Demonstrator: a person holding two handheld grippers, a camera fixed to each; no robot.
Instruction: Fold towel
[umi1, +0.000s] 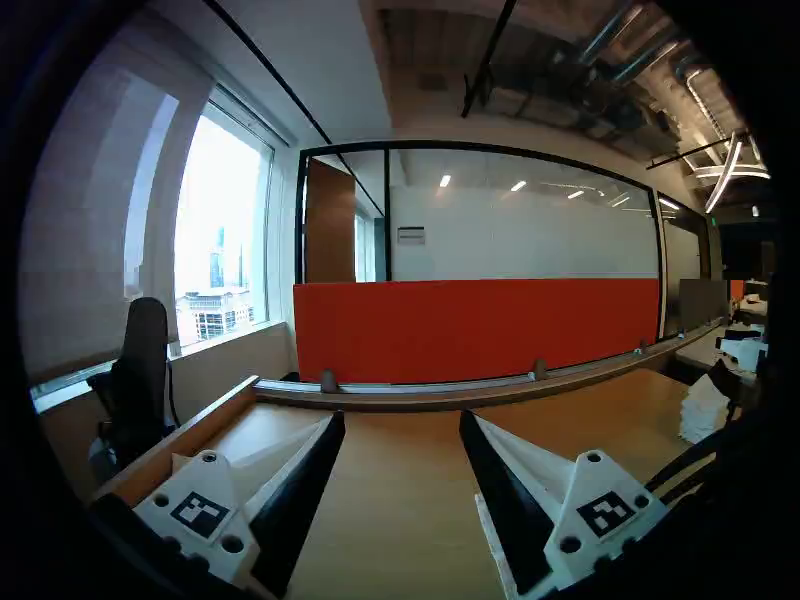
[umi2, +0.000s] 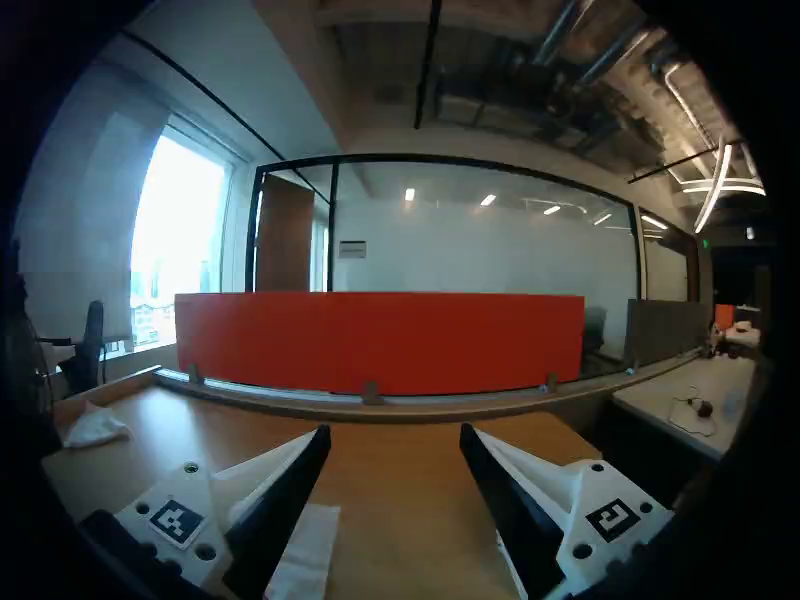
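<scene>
On near tabletop (umi2: 400, 500), under right gripper (umi2: 392, 432): white towel (umi2: 305, 545) lies flat, long axis near-to-far, just left of open, empty jaws. Left gripper (umi1: 400, 415) jaws open too; right looks nearer.

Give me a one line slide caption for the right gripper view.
Open right tool above a wooden desk, white towel lying by one finger, orange divider behind.

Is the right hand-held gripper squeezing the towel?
No, the right hand-held gripper is open and the towel lies on the desk.
</scene>
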